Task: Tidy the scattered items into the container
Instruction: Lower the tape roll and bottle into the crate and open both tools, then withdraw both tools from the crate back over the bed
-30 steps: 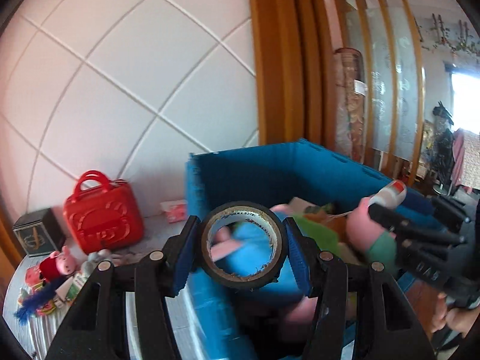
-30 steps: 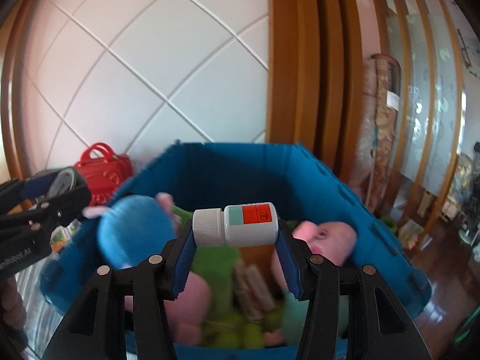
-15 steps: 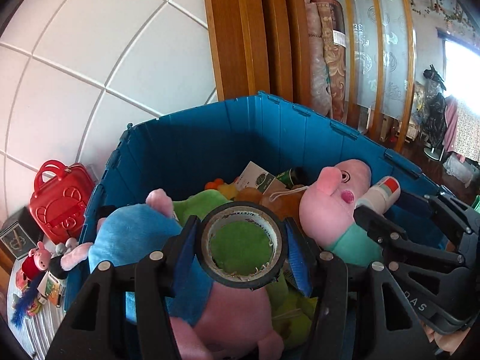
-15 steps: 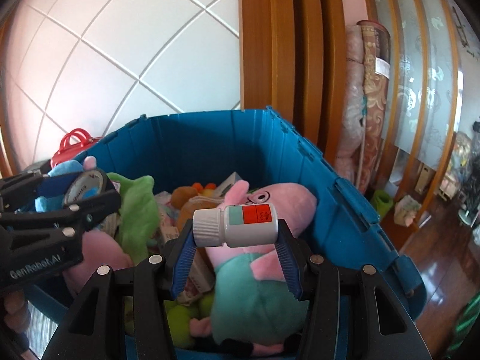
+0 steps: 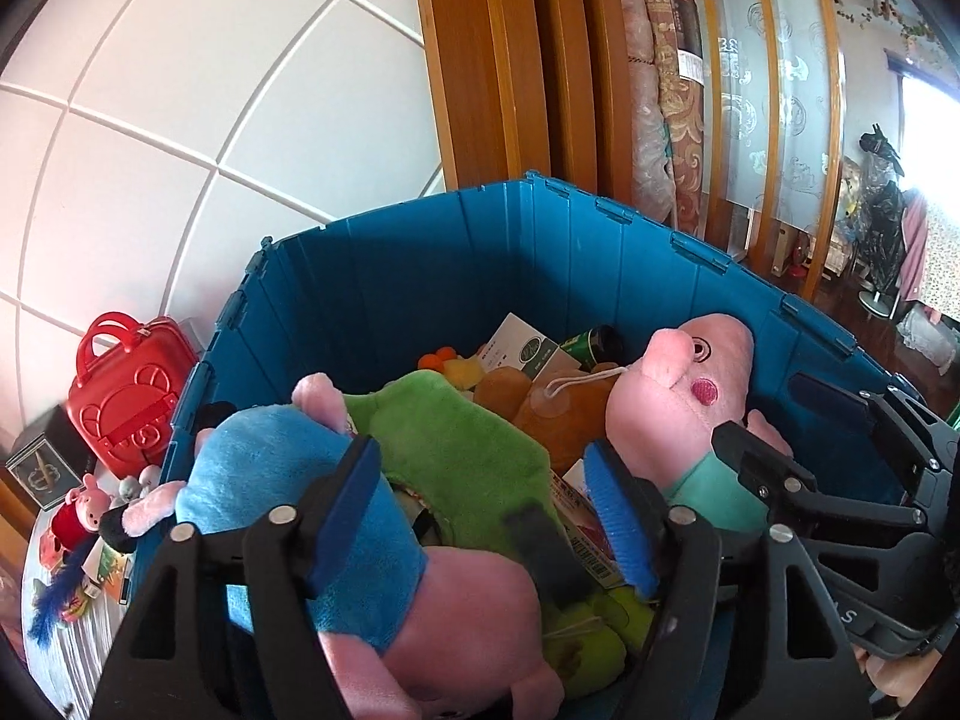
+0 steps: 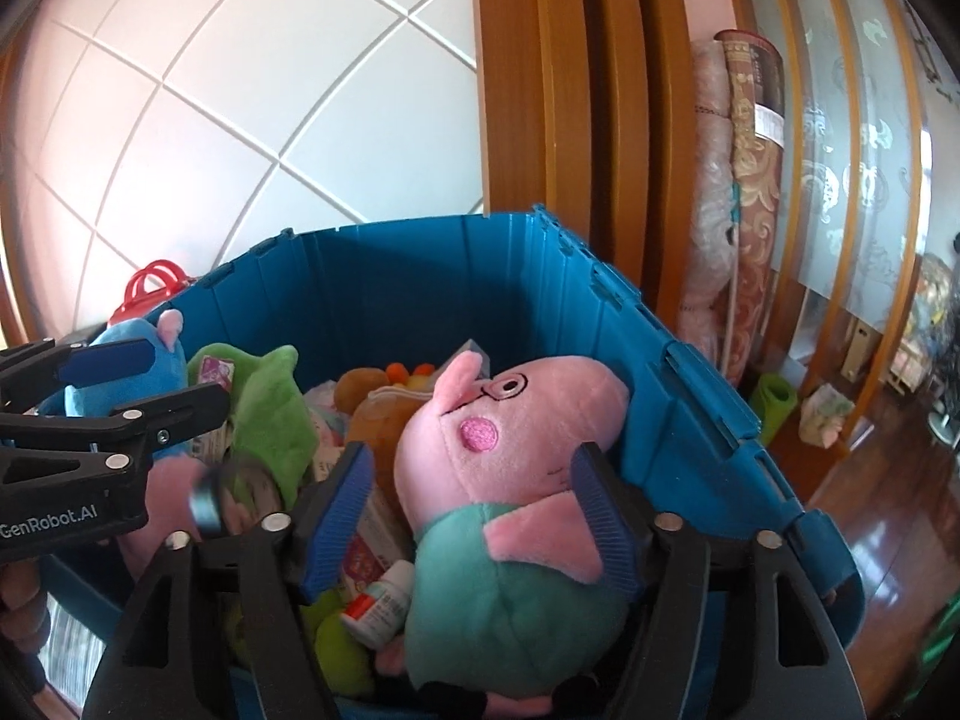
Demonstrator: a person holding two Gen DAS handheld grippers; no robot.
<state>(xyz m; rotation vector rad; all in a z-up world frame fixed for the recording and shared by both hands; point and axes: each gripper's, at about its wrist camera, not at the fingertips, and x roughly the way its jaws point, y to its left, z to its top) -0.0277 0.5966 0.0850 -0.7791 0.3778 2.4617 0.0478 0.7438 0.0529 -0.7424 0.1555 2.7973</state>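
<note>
Over the blue container, both grippers – left gripper and right gripper – have just been opening their jaws with nothing held, the bottle lying among the toys, so lift straight up without snagging any plush.

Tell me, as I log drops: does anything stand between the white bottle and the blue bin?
Nothing visible does. The right tongs have just been opening and grip nothing; the white bottle already lies inside the blue bin, against the pig plush.
</note>
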